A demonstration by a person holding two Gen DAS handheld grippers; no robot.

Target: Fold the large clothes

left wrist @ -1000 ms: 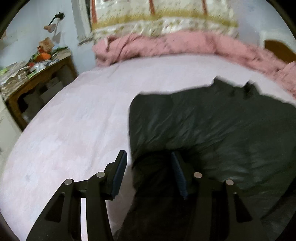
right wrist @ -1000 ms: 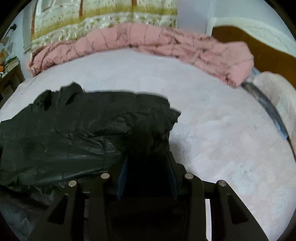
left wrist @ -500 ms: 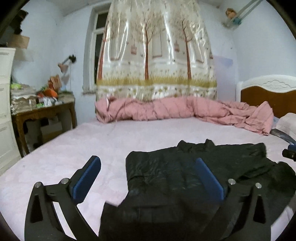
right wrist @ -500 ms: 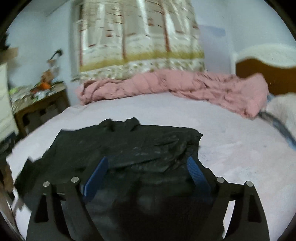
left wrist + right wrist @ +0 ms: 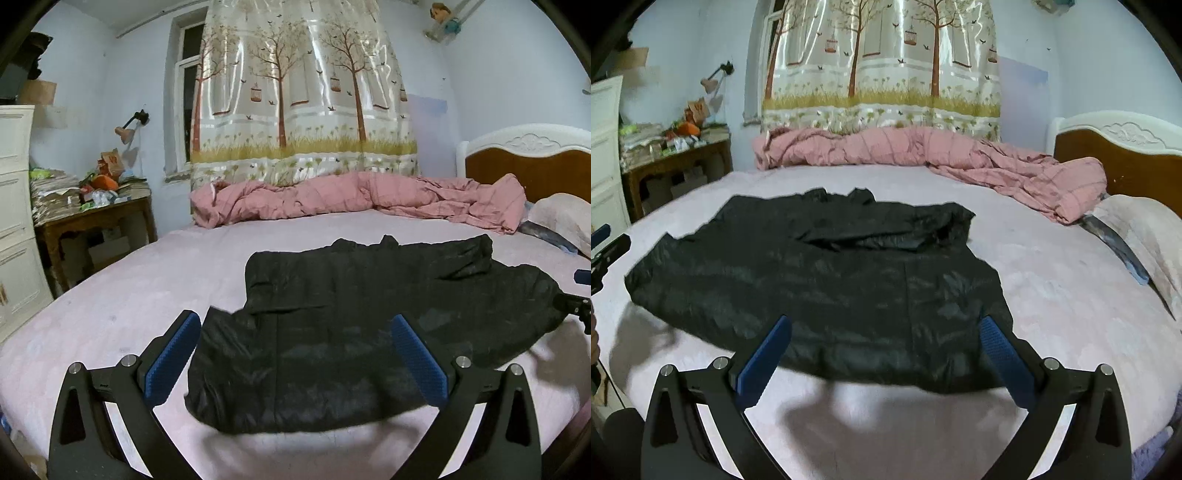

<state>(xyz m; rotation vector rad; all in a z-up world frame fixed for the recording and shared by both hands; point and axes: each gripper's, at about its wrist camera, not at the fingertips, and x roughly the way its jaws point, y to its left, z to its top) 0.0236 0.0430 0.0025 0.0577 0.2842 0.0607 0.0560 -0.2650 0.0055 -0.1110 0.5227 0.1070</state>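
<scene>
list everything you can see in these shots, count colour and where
jacket: one, black, spread on the bed
bed: one, pale pink sheet, fills the foreground
quilt: one, pink, bunched along the far edge
curtain: one, tree print, over the window
headboard: one, white and brown, right
pillow: one, pale pink, right
side table: one, brown, cluttered, left
drawers: one, white, far left
lamp: one, pink, on the wall
left gripper: black, blue pads, open, empty
right gripper: same, open, empty

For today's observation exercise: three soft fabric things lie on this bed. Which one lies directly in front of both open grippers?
The black jacket: dark, shiny, spread flat on the near part of the sheet. The pink quilt is bunched along the far edge; the pillow sits by the headboard.
</scene>
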